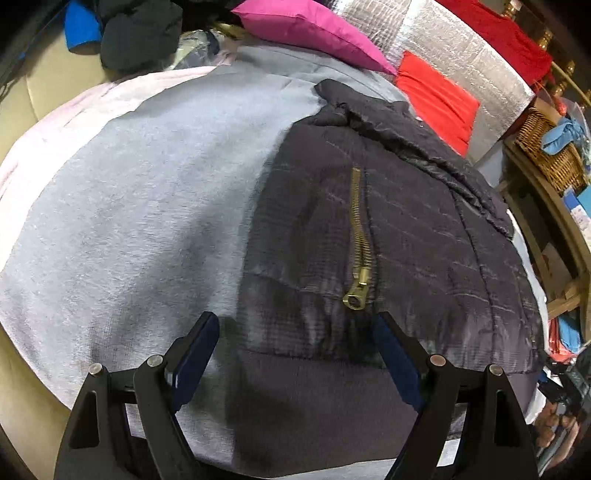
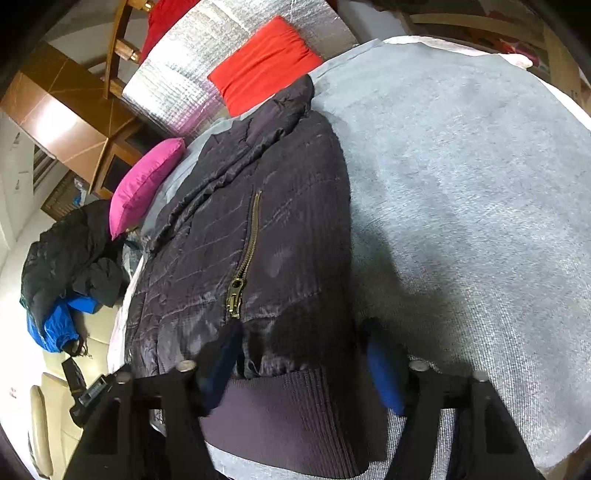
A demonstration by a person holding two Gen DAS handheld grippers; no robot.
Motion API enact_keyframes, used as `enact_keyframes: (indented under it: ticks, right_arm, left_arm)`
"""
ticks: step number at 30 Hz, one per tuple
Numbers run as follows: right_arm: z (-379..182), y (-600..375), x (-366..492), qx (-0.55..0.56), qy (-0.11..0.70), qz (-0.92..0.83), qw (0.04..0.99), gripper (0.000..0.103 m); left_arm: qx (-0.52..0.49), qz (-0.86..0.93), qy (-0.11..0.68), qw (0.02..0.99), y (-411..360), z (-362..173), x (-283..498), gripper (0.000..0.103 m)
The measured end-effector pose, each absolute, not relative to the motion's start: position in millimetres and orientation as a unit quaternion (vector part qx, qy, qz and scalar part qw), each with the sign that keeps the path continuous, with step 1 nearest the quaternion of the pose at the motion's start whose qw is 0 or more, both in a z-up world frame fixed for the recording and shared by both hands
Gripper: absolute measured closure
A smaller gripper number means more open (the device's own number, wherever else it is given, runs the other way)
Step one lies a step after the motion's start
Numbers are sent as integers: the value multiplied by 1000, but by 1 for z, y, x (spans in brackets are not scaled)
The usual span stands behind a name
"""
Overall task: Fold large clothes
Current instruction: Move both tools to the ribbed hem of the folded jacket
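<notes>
A dark quilted jacket (image 1: pixel 388 229) lay folded on a grey blanket (image 1: pixel 147 206), its brass zipper (image 1: pixel 357 240) running down toward the ribbed hem (image 1: pixel 314 398) nearest the camera. The left gripper (image 1: pixel 295 354) hung over that hem with its jaws spread wide, one blue-padded finger (image 1: pixel 195 354) above the blanket just beside the jacket's edge and the other over the jacket fabric below the zipper pull, neither visibly pressing on the cloth. Beyond the jacket sat a pink pillow (image 1: pixel 314 29), a red cushion (image 1: pixel 436 99) against silver quilted padding (image 1: pixel 461 55), and a wicker basket (image 1: pixel 546 147) at the right.
</notes>
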State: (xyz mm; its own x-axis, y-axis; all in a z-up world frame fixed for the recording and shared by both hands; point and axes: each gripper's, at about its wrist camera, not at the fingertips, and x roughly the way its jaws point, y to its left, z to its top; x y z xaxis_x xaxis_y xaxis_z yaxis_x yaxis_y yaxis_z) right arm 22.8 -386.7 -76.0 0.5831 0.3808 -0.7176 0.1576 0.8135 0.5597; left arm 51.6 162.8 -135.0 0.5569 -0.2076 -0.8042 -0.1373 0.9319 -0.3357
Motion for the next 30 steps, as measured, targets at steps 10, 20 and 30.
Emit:
enact_keyframes:
  ticks: [10,20,30]
  right_arm:
    - [-71,-397,19,285,453,35,844,50]
    - [-80,-384,32,282,476,65,830,72]
    - [-81,-382,30,290,473,71,829,47]
  left_arm:
    - [-170,-26,461,871,159,-126,49,18]
    - [-137,-30,479,867,147,-132,53,47]
    - [-169,-31,481,860,165,-131,51,53]
